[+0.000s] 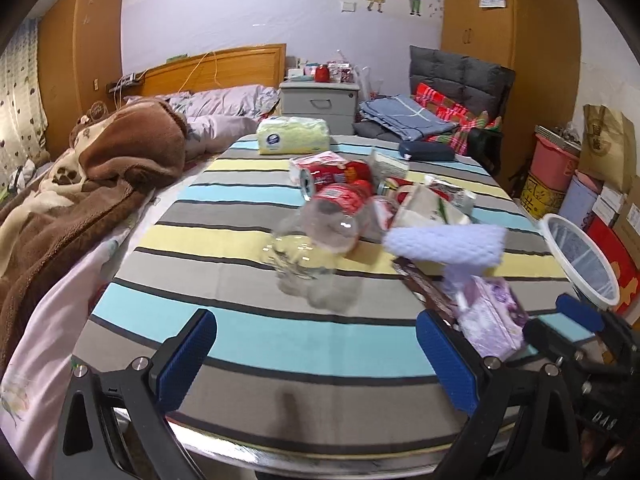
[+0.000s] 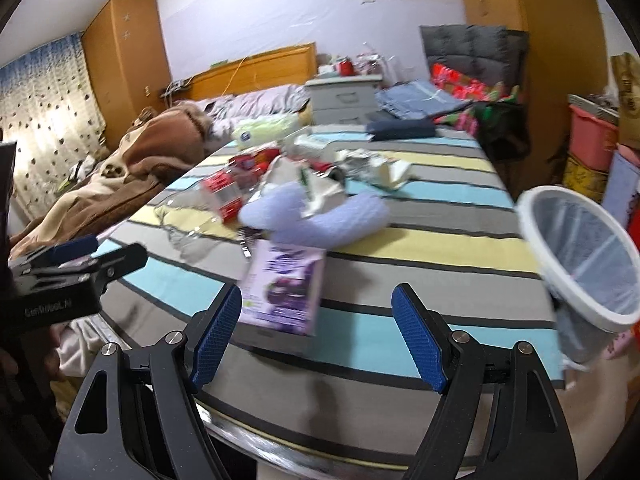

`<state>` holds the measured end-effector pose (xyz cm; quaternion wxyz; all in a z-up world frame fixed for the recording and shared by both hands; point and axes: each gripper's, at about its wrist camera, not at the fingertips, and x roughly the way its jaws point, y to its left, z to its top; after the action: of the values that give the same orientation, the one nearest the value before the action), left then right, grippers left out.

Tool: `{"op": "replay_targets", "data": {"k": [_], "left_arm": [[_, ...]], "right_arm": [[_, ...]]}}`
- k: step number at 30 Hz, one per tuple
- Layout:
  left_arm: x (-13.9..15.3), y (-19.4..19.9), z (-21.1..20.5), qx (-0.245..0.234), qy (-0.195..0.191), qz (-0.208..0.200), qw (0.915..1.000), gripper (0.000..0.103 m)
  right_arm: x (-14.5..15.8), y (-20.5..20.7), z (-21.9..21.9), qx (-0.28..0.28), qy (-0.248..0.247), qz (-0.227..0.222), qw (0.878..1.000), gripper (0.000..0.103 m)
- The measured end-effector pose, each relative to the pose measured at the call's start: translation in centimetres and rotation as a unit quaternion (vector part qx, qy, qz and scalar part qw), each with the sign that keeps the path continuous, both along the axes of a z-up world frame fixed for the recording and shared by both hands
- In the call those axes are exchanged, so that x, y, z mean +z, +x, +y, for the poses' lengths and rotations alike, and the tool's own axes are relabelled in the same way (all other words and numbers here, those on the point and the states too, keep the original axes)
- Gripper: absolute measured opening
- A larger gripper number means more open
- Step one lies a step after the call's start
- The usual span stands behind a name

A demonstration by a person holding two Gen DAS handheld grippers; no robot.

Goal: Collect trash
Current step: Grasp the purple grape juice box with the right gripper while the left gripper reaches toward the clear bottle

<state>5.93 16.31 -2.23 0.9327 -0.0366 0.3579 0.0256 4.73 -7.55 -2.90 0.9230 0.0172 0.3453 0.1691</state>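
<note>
Left tool (image 1: pixel 316 354): pads spread wide, holding nothing, hovering over the near edge of the counter (image 1: pixel 248 344).
Right tool (image 2: pixel 318 340): also spread and empty, over the near edge, aimed at the purple carton.
Purple carton (image 2: pixel 286 286): lies flat near the near edge, just ahead of the right tool's left pad; probably a light, fairly stiff box that crushes if squeezed hard, so its long side edges look like the place to grip.
Clear plastic bottle (image 1: pixel 308 256): on its side toward the middle of the counter; likely light, smooth and ready to roll, so a grip across the body near the red label seems safest.
Lavender cloth (image 2: pixel 320 216): soft, limp heap just beyond the carton, touching the wrappers; a pinch on a raised fold should do.
Red cans and wrappers (image 1: pixel 344 178): piled mid-counter, overlapping; thin and crinkly, hard to tell apart.
Bin (image 2: pixel 580 264): white-rimmed, lined, beyond the counter's right edge.
Tissue pack (image 1: pixel 294 135): at the far edge, apart from the pile.
Progress: judging by the heap, collecting has hardly begun.
</note>
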Motion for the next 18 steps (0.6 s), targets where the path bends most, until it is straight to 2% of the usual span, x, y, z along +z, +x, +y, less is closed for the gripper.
{"op": "replay_targets", "data": {"k": [3, 8, 10, 14, 18], "left_arm": [[-0.4, 1.3, 1.3, 0.0, -0.013, 0.007, 0.9999, 0.102], [-1.1, 4.0, 2.4, -0.027, -0.025, 0.026, 0.999, 0.102], [-1.1, 5.2, 2.5, -0.032, -0.019, 0.026, 0.999, 0.102], [-1.5, 8.2, 2.7, -0.047, -0.023, 0.041, 0.9978, 0.101], [-2.1, 10.8, 2.2, -0.061, -0.003, 0.059, 0.9964, 0.101]], "right_arm": [[-0.7, 0.9, 1.1, -0.006, -0.003, 0.016, 1.0, 0.079], [-1.7, 1.9, 1.8, -0.017, -0.004, 0.042, 0.999, 0.079], [-1.8, 2.1, 1.8, -0.021, -0.008, 0.049, 0.999, 0.079], [-1.9, 2.3, 1.7, -0.037, -0.039, 0.048, 0.997, 0.078], [-2.0, 2.5, 1.3, -0.045, -0.066, 0.051, 0.996, 0.06]]}}
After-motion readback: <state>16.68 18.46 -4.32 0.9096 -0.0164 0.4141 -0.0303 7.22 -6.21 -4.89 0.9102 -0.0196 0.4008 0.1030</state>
